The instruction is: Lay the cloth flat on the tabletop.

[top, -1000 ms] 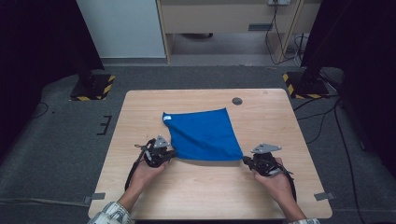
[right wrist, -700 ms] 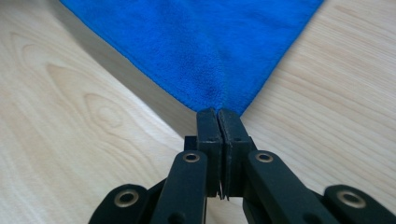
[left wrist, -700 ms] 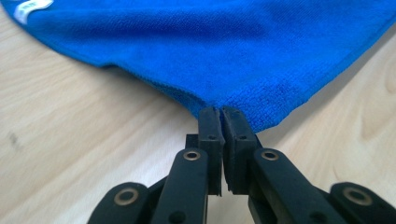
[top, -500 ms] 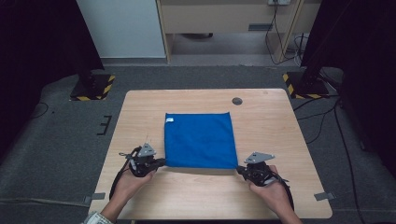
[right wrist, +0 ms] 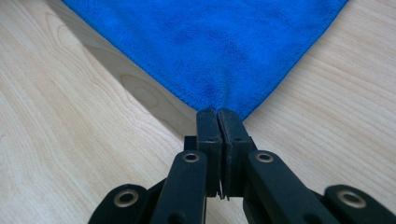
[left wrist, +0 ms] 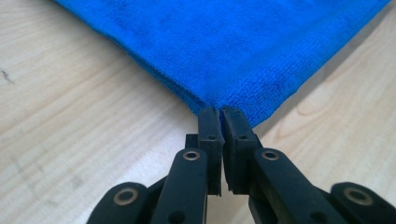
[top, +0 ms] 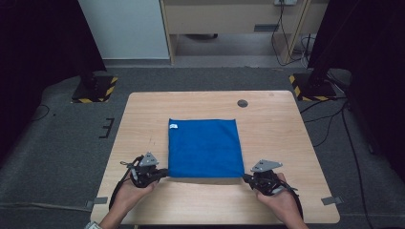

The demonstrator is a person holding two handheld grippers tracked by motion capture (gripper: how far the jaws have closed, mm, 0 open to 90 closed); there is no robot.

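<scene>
- The blue cloth [top: 204, 148] lies flat and square at the middle of the table [top: 277, 129].
- The left claw [top: 164, 172] pinches its near left corner.
- The right claw [top: 246, 178] pinches its near right corner.
- The cloth is a soft, fuzzy terry weave; the table is pale wood grain.

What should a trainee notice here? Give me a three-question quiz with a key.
1. True or false: the blue cloth lies crumpled in a heap.
2. Which part of the cloth does the left hand-held gripper pinch?
A. a corner
B. the middle
C. the white tag
3. What does the right hand-held gripper grip?

Key:
1. False; it lies flat on the table.
2. A.
3. The cloth's other near corner.
</scene>
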